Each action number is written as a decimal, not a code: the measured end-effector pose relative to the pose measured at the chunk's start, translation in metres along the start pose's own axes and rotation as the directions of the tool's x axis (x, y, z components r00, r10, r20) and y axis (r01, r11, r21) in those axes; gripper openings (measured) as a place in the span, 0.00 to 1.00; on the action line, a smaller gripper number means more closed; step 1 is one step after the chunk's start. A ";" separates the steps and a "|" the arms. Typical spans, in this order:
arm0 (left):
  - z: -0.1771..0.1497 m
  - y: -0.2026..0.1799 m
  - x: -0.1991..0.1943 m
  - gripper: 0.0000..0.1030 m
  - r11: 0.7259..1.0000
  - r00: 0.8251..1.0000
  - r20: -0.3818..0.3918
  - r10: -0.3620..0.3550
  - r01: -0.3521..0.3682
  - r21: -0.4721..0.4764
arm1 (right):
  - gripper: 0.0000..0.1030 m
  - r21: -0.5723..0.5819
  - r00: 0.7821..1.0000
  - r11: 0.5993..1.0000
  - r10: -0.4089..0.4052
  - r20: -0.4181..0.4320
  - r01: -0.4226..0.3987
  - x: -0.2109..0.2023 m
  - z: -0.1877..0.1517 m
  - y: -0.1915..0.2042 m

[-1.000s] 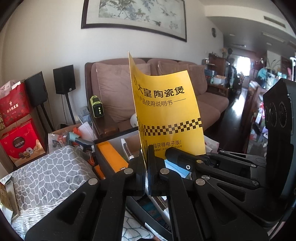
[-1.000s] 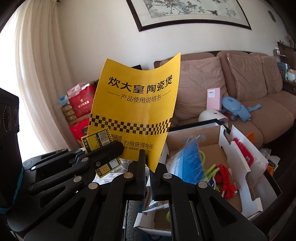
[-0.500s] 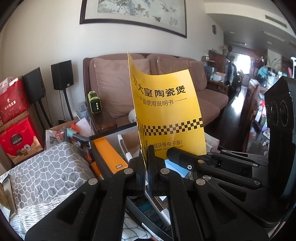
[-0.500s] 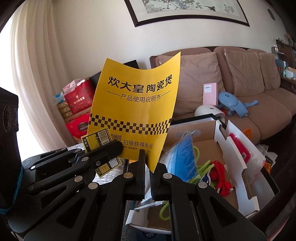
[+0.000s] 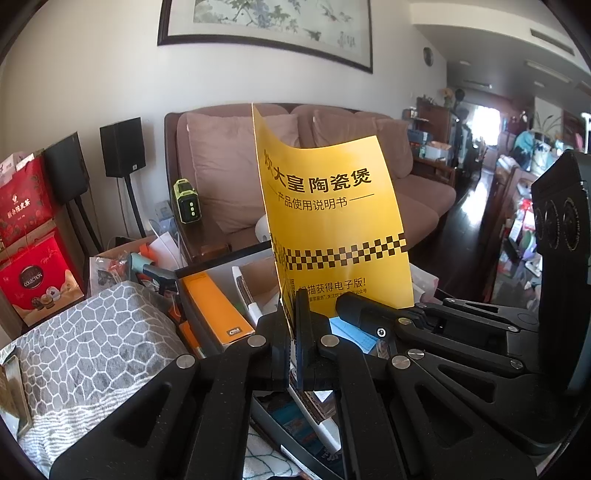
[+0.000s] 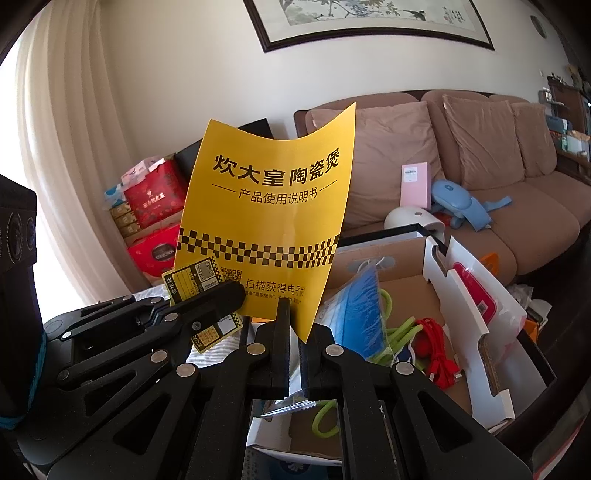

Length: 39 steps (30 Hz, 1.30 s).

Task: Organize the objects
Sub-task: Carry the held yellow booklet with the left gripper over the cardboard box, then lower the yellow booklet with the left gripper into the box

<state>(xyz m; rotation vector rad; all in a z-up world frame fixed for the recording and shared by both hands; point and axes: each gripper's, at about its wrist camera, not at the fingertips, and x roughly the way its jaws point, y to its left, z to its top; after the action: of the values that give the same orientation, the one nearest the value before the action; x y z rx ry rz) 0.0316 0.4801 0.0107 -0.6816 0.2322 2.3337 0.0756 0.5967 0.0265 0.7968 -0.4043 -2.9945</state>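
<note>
A living room with a brown sofa [image 5: 332,177] and a framed painting [image 5: 266,26] forms the backdrop. Both grippers pinch one yellow instruction booklet [image 6: 269,221] upright by its bottom edge: left gripper [image 5: 293,325] and right gripper [image 6: 293,332], jaws clenched on it, above an open cardboard box [image 6: 461,306] of clutter

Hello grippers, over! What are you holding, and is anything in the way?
Left gripper and right gripper both shut on the yellow booklet. Booklet upright above a cluttered cardboard box. Nothing touching it.
</note>
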 end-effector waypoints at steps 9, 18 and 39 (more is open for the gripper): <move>0.000 -0.004 0.007 0.02 1.000 1.000 -0.012 -0.006 0.006 -0.007 | 0.05 0.005 1.000 1.000 -0.023 -0.001 0.023 -0.001 0.000 -0.005; 0.000 -0.006 0.011 0.02 1.000 1.000 -0.019 -0.007 0.006 -0.005 | 0.05 0.005 0.999 0.999 -0.051 -0.003 0.051 -0.002 0.000 -0.010; -0.004 -0.014 0.016 0.03 1.000 0.999 -0.035 -0.011 0.011 -0.011 | 0.05 0.007 0.998 0.998 -0.068 -0.013 0.068 -0.001 -0.001 -0.017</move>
<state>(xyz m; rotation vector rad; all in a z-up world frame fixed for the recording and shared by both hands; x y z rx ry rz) 0.0322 0.4980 -0.0011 -0.7275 0.2306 2.3156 0.0777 0.6126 0.0214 0.8462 -0.3965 -3.0507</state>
